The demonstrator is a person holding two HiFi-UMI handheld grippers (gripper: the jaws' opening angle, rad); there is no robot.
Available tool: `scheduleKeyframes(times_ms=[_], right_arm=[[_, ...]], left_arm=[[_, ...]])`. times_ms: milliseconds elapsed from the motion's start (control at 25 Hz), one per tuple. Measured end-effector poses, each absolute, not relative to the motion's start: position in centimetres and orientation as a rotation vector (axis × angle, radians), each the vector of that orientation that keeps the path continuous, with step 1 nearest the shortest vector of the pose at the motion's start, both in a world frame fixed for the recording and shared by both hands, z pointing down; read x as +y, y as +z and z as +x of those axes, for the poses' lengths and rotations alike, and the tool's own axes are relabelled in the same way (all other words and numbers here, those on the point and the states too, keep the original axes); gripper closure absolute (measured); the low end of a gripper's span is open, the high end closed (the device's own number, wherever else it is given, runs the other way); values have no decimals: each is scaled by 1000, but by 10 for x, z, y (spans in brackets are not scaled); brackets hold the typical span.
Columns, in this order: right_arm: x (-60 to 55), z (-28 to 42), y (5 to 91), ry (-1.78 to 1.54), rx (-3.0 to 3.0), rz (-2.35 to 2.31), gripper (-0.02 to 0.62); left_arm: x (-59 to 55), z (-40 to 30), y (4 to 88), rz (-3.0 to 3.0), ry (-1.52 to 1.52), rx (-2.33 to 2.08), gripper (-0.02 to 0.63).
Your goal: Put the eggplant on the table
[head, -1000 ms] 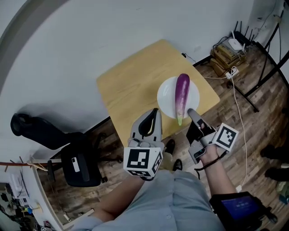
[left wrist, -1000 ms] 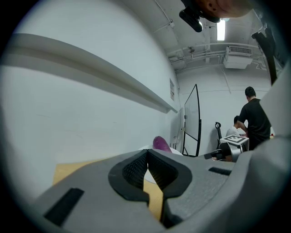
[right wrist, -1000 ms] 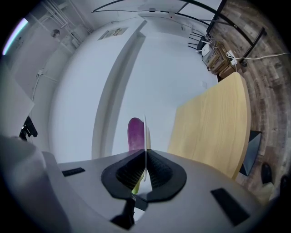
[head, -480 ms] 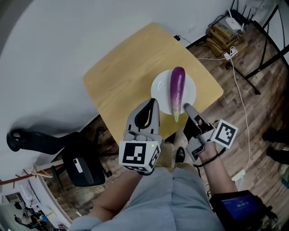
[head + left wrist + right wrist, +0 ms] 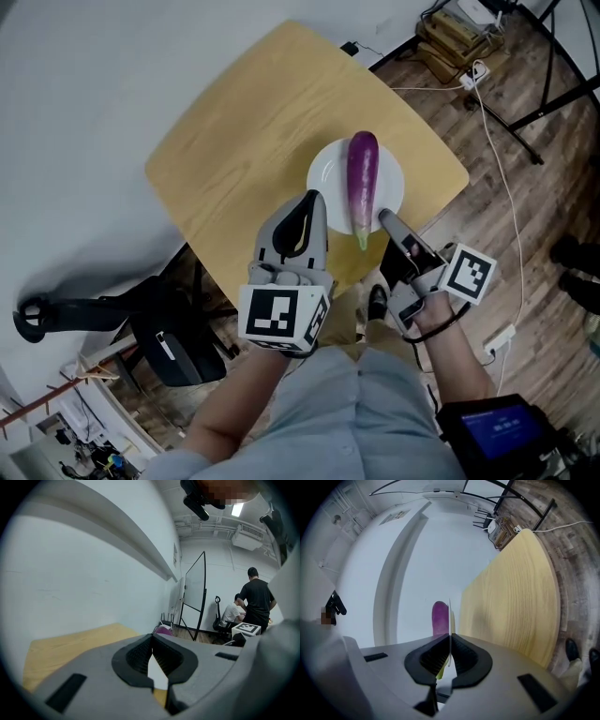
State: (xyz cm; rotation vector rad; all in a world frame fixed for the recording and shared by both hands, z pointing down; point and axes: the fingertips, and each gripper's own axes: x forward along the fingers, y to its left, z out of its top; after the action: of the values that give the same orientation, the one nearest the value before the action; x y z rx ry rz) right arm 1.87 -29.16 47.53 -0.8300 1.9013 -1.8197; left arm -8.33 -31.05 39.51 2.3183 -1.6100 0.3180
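A purple eggplant (image 5: 361, 183) with a green stem lies on a white plate (image 5: 323, 178) over the near right part of the wooden table (image 5: 244, 141). My right gripper (image 5: 382, 217), rolled on its side, is shut on the plate's near rim. In the right gripper view the rim (image 5: 449, 616) runs as a thin white line between the pads, with the eggplant (image 5: 439, 616) behind it. My left gripper (image 5: 314, 199) is shut, its tip at the plate's left edge. Whether it touches the plate is unclear. The left gripper view shows the eggplant (image 5: 164, 630) just past the tips.
A black office chair (image 5: 159, 333) stands on the wooden floor at the lower left. Boxes and cables (image 5: 459, 37) lie at the upper right. A whiteboard (image 5: 194, 592) and two people (image 5: 255, 599) are far off in the left gripper view.
Both grippers and the plate with the eggplant have sunk toward the table and drifted further in over it. The right gripper's hold on the rim is unchanged.
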Motion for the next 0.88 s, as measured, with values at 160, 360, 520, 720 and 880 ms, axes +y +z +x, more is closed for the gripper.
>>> scheduleKeyframes(times_ms=[160,360,520,720,880], right_arm=[[-295,20,491,-1844,1874,-843,584],[-299,23,507,-1867,1847,-856,584],[-306,28,522,-1886,1830,-868,584],[-308,27,539,-1916,1798,-891,584],[-308,27,551,-1939,1776,-901,584]], left_arm=[[-318,-79,407,2320,336,-1580,600],[-326,-75,420,2317,362,-1541,600],[-331,-72,429,2303,366,-1523,600],[-334,-77,441,2277,372,-1496,600],[-337,-75,451,2266,378,-1478,600]])
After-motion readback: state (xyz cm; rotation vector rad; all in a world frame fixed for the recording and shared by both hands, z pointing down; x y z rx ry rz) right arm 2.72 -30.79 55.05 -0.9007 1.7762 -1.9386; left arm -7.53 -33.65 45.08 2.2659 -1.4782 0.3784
